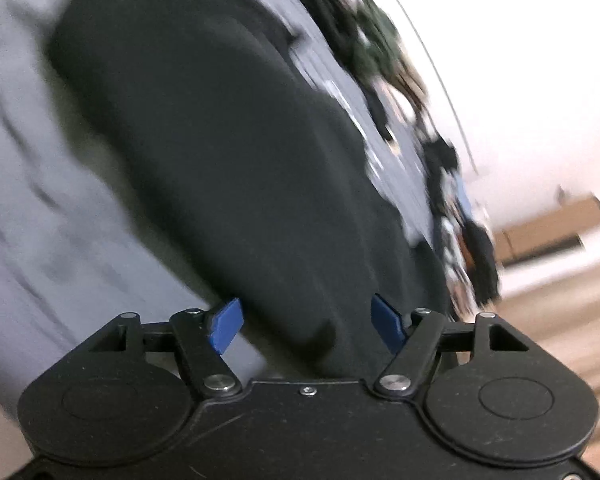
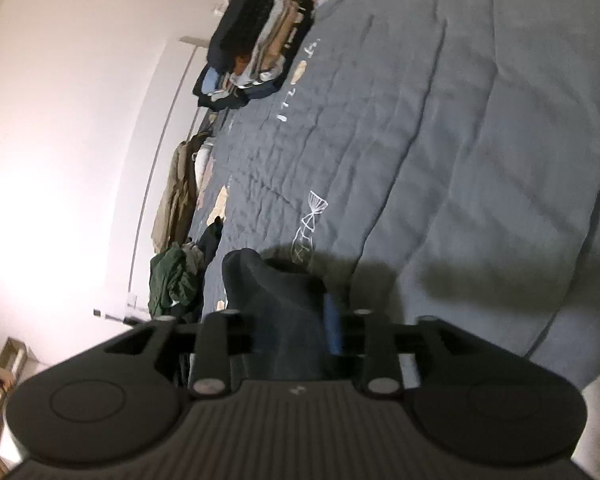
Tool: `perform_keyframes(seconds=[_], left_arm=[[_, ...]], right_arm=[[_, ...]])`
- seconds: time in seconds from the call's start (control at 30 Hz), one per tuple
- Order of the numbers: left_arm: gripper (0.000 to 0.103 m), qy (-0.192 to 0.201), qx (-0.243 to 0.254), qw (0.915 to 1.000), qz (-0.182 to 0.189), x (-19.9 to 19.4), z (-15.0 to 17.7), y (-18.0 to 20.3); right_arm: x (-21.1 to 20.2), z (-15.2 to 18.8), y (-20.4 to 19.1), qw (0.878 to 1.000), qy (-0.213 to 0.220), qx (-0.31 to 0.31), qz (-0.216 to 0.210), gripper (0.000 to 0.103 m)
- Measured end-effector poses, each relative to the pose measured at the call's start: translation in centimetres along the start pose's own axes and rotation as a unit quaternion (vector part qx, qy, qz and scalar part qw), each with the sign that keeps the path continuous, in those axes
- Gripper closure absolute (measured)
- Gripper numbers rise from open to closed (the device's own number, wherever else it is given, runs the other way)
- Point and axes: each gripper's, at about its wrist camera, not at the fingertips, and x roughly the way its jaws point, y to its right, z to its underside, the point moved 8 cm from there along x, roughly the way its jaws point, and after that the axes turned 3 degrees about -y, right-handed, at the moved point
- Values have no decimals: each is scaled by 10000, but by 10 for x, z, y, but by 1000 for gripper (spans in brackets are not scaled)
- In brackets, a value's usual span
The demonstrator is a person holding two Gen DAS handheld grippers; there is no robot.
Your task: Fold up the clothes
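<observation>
A black garment [image 1: 220, 152] lies spread on the grey bedspread [image 1: 28, 208] in the blurred left wrist view. My left gripper [image 1: 307, 328] hovers over its near end, and its blue pads [image 1: 226, 330] stand wide apart and open, with cloth below them but not pinched. In the right wrist view a bunched peak of dark cloth [image 2: 276, 292] stands between the fingers of my right gripper [image 2: 288, 324]. One blue pad [image 2: 332, 324] shows at the cloth's right edge; the other is hidden behind the fabric. The jaws stand partly apart around the cloth.
A stack of folded clothes [image 2: 252, 40] sits at the bedspread's [image 2: 460, 140] far edge by the white wall. A beige garment [image 2: 176, 200] and a dark green heap [image 2: 172, 280] lie along that edge. Wooden floor [image 1: 560, 340] and a cardboard box [image 1: 548, 228] are beyond the bed.
</observation>
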Motion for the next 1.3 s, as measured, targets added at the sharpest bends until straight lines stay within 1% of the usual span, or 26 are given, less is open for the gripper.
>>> perform_keyframes(seconds=[0.03,0.1,0.17,0.2,0.33,0.43,0.5,0.57,0.6,0.63,0.67,0.7,0.73,0.83,0.87,0.93,1.0,1.03,1.07,1.1,1.13,1.17,1.2,1.23,1.27,1.3], left_arm=[[28,174,-45,9997,-153,-5,-9,-7],[26,482,-248,9978,-389,-15,-25,-22],[26,678,-438,9958,-425,-26,-37,-37],[26,742,-464,9951,-458,-25,-41,-39],[26,819,-427,9941,-565,-16,-61,-45],[26,847,-362,9940,-586,-8,-74,-48],[26,892,-389,9937,-552,7,-87,-44],[32,868,-514,9937,-487,0,-96,-57],[45,858,-608,9932,-499,-1,-97,-63],[72,865,-653,9928,-512,-3,-99,-67],[82,931,-592,9930,-413,-8,-102,-67],[87,997,-532,9931,-315,-13,-104,-66],[91,1091,-445,9928,-221,-19,-107,-64],[91,1579,-30,9875,4,-51,-113,-41],[91,1679,-33,9858,42,-58,-114,-39],[91,1663,-97,9860,9,-62,-115,-46],[91,1277,-288,9910,-271,-50,-114,-65],[87,1070,-522,9919,-442,-43,-112,-78],[80,893,-741,9915,-586,-37,-109,-90],[72,836,-873,9907,-624,-35,-107,-97],[71,854,-875,9906,-611,-34,-107,-97],[69,871,-858,9906,-609,-33,-107,-95],[64,886,-769,9910,-642,-35,-106,-91],[55,904,-656,9916,-659,-36,-106,-86],[50,919,-562,9920,-663,-36,-105,-82],[43,928,-530,9923,-623,-36,-103,-80]], right_arm=[[2,4,2,10000,-64,-18,47,62],[11,16,6,9995,-300,34,133,62],[22,32,6,9985,-504,-37,195,62],[27,39,6,9980,-583,-95,222,62],[43,60,4,9963,-776,-258,252,61],[54,58,9,9973,-652,-104,307,61],[63,54,12,9981,-550,51,267,61],[71,49,12,9989,-416,110,179,61],[74,47,12,9992,-344,129,141,61],[77,45,13,9994,-273,187,94,67],[77,44,13,9994,-206,275,-1,73],[74,43,11,9992,-140,361,-131,84],[72,42,10,9986,-75,448,-261,85],[48,42,-10,9965,249,473,-639,87],[45,44,-9,9968,240,488,-588,87],[49,50,6,9983,14,554,-191,88],[52,56,21,9976,-212,619,207,87],[56,59,32,9956,-382,742,425,85],[59,61,41,9934,-530,845,559,84],[59,61,45,9924,-619,868,610,81],[57,59,44,9922,-682,797,673,79],[53,56,36,9931,-703,526,776,78],[46,52,26,9938,-620,175,903,74],[37,47,16,9935,-463,-156,1029,72],[27,42,6,9920,-284,-489,1126,71],[18,37,-3,9904,-143,-749,1157,68]])
